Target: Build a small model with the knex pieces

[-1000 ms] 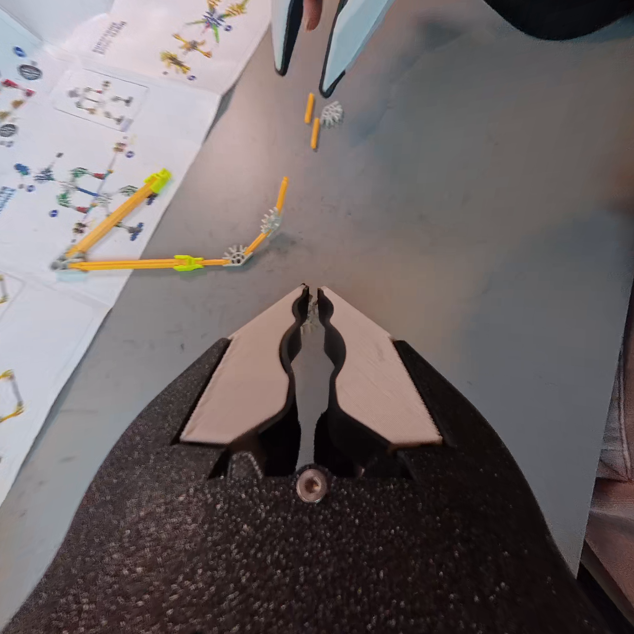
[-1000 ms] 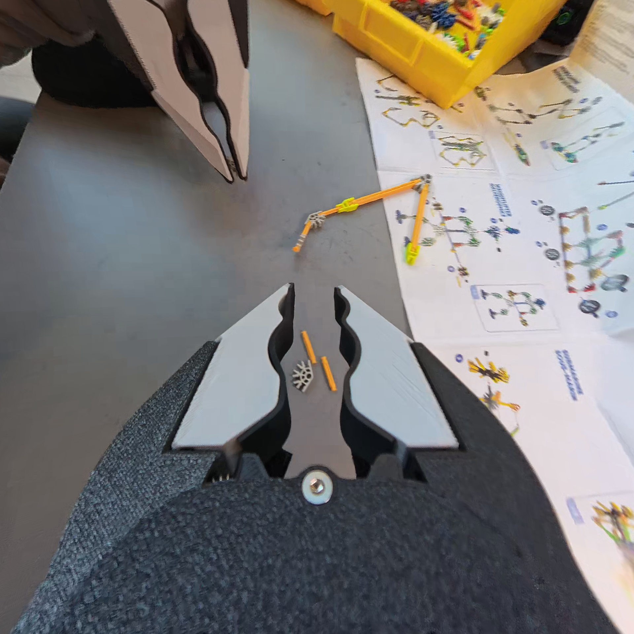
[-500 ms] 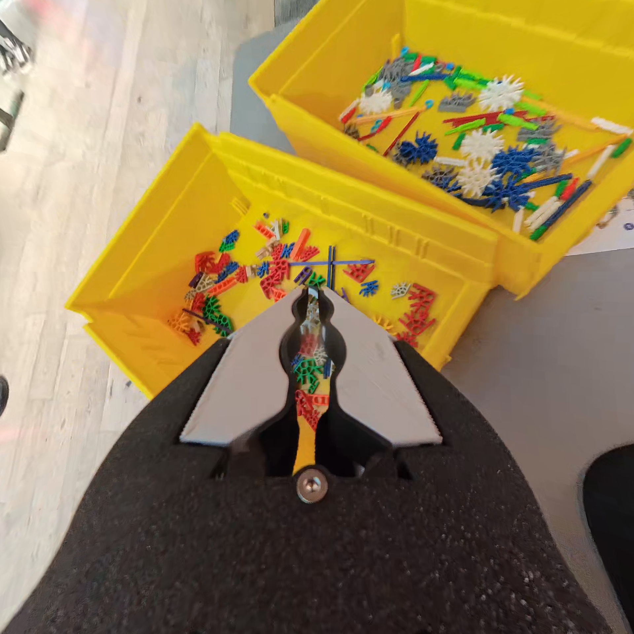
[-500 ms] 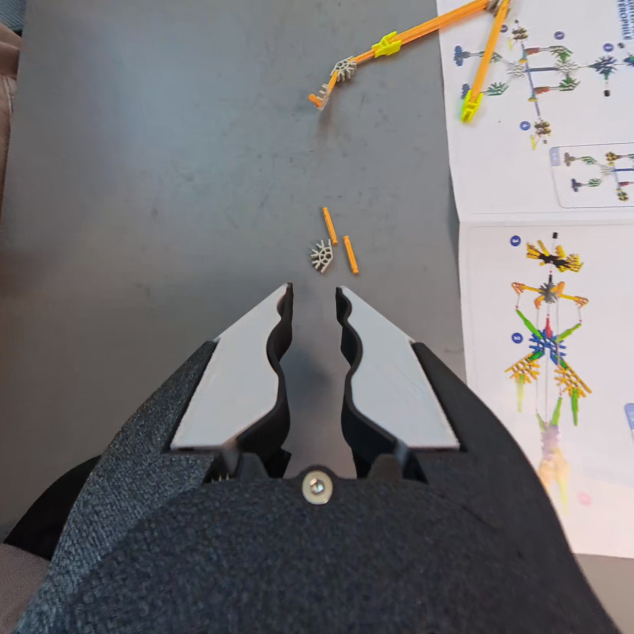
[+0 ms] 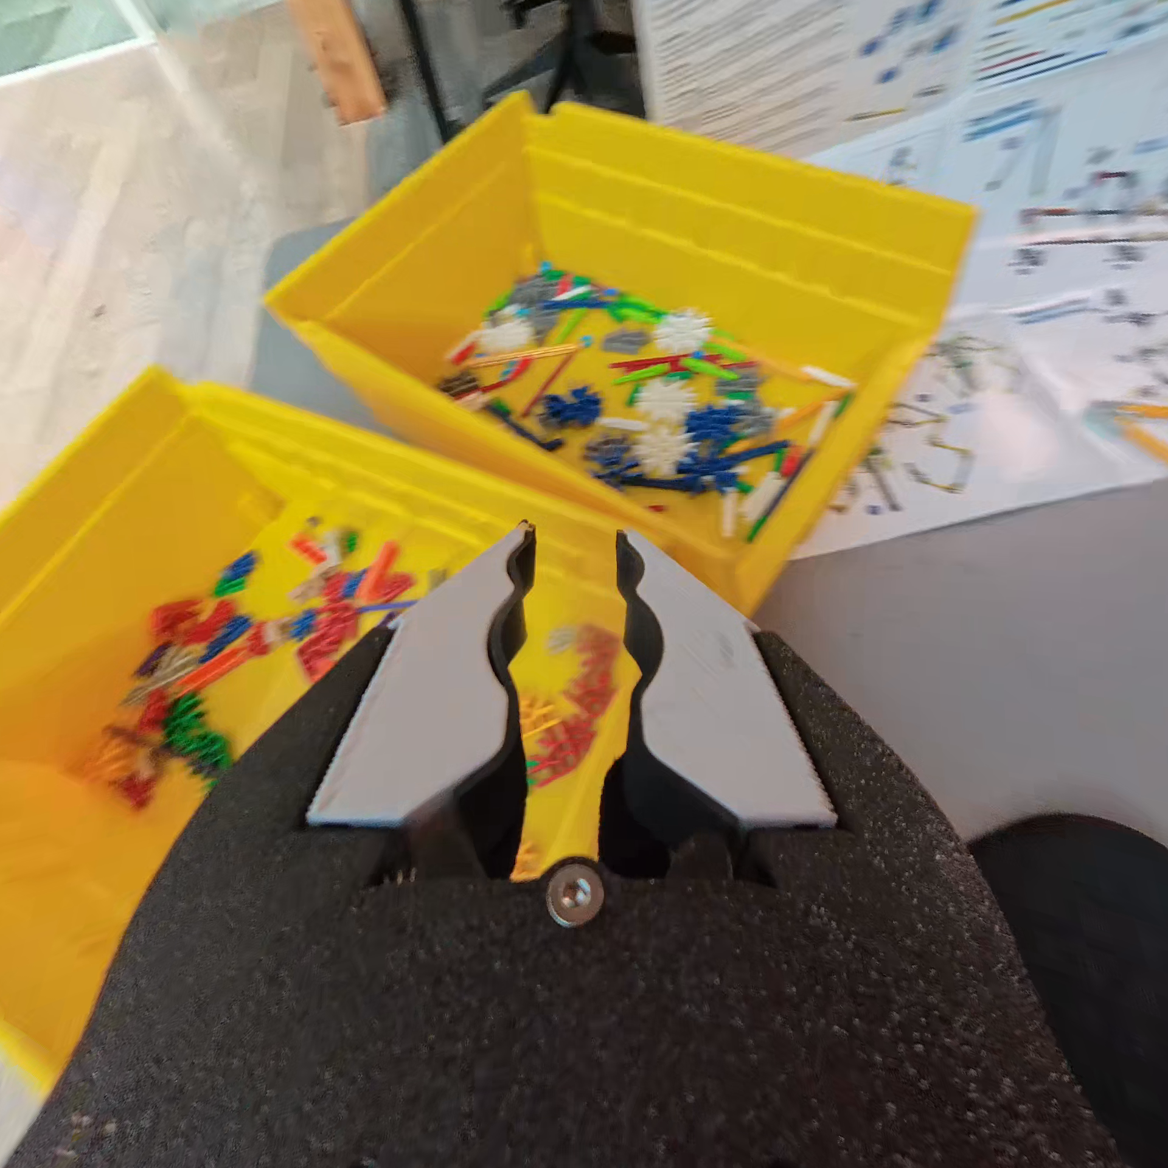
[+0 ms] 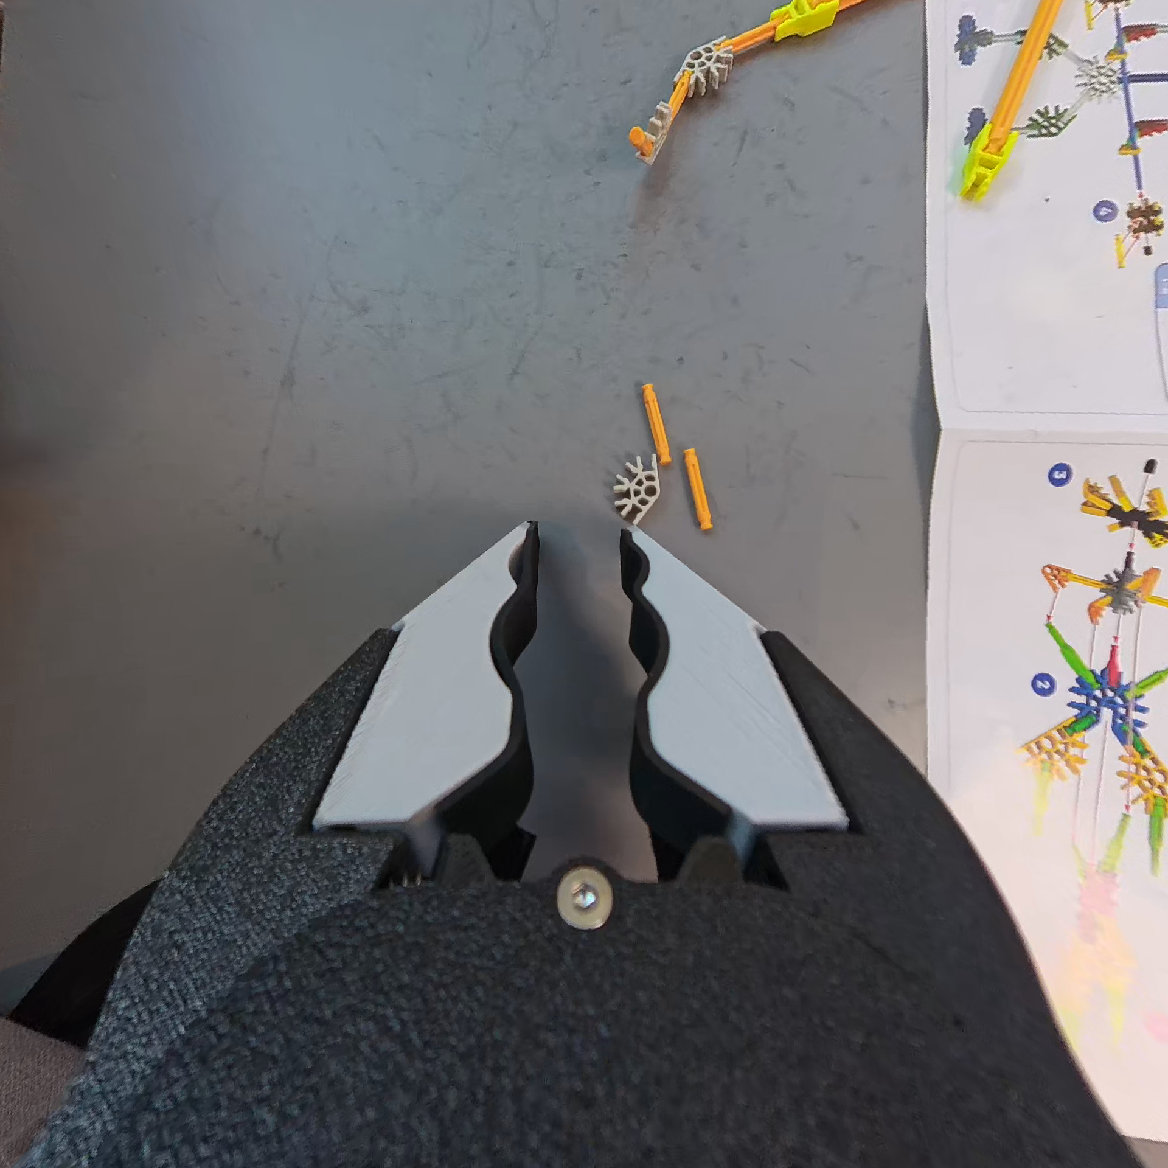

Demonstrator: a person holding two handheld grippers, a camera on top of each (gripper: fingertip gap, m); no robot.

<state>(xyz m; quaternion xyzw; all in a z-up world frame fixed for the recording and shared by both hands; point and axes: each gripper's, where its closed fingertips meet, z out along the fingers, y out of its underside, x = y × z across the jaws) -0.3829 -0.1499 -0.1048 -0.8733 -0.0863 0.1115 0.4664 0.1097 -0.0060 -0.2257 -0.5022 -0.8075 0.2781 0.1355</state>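
Note:
My left gripper (image 5: 575, 537) is open, with nothing between its tips, and hovers over the near yellow bin (image 5: 76, 480). That bin holds several small red, blue, green and orange connector pieces (image 5: 208, 632). The view is blurred. My right gripper (image 6: 578, 534) is open and empty above the grey table (image 6: 316, 316). Just ahead of its right fingertip (image 6: 629, 537) lies a small grey connector (image 6: 638, 490). Two short orange rods (image 6: 655, 423) (image 6: 697, 488) lie beside the connector.
A second yellow bin (image 5: 746, 208) behind the near one holds several rods and white and blue connectors. A part-built chain of orange rods, grey connectors and lime clips (image 6: 708, 63) lies farther off. White instruction sheets (image 6: 1043, 354) cover the table's right side. Left tips to right tips: about 55 centimetres.
My left gripper swung from the table to over the bins, shut on a small grey connector, then opened; the piece is gone from its tips. My right gripper drew back from the loose pieces, still open.

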